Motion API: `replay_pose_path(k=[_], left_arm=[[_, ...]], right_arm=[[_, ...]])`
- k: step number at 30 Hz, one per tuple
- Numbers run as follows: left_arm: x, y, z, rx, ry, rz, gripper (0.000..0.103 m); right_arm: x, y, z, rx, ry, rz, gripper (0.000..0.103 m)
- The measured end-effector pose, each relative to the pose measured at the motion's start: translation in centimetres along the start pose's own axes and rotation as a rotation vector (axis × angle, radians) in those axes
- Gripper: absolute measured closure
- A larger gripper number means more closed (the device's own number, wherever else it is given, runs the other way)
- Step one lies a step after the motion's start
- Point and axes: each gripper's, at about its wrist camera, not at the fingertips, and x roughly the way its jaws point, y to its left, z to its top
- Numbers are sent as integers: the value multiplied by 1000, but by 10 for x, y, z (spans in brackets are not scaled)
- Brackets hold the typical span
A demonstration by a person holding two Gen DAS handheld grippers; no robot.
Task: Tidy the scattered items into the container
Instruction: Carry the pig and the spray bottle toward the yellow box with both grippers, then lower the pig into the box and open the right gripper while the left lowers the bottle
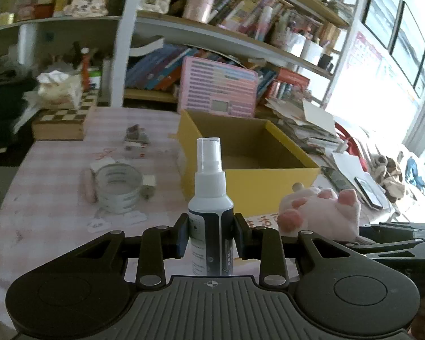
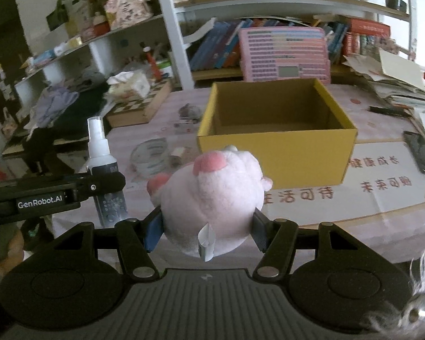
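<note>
My left gripper (image 1: 211, 235) is shut on a white and dark spray bottle (image 1: 209, 198), held upright in front of the yellow cardboard box (image 1: 249, 175). In the right wrist view the same spray bottle (image 2: 103, 170) and the left gripper (image 2: 104, 182) appear at the left. My right gripper (image 2: 208, 228) is shut on a pink plush toy (image 2: 212, 195), short of the yellow box (image 2: 277, 155), whose inside shows nothing. The plush toy (image 1: 320, 212) also shows at the right of the left wrist view. A clear tape roll (image 1: 117, 187) lies on the pink tablecloth (image 1: 48, 204) left of the box.
A chessboard box (image 1: 65, 119) and a tissue pack (image 1: 59, 89) sit at the table's far left. Paper stacks (image 2: 396, 85) and a phone (image 2: 422, 150) lie right of the box. Crowded bookshelves (image 1: 212, 65) stand behind. Small items (image 1: 136, 138) and a plug (image 1: 148, 184) lie on the cloth.
</note>
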Motion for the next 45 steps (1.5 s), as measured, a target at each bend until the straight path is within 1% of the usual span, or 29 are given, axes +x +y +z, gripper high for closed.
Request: replay_pose_path(k=[9, 13, 17, 24, 31, 38, 45], left_arm=[[23, -19, 10, 34, 26, -34, 72], [31, -26, 18, 55, 21, -41, 72], [41, -31, 28, 58, 15, -41, 72], [58, -41, 42, 62, 0, -40, 72], [69, -51, 57, 61, -22, -15, 72], [81, -59, 73, 51, -61, 24, 72], [99, -63, 89, 42, -86, 69, 72]], right_arm=[[4, -27, 10, 10, 21, -37, 43], [8, -40, 18, 17, 30, -57, 43], [14, -52, 28, 23, 23, -59, 43], [21, -68, 46, -3, 8, -49, 43], [28, -86, 63, -19, -4, -32, 43], [34, -99, 87, -57, -47, 17, 43], [50, -112, 112, -110, -71, 55, 43]])
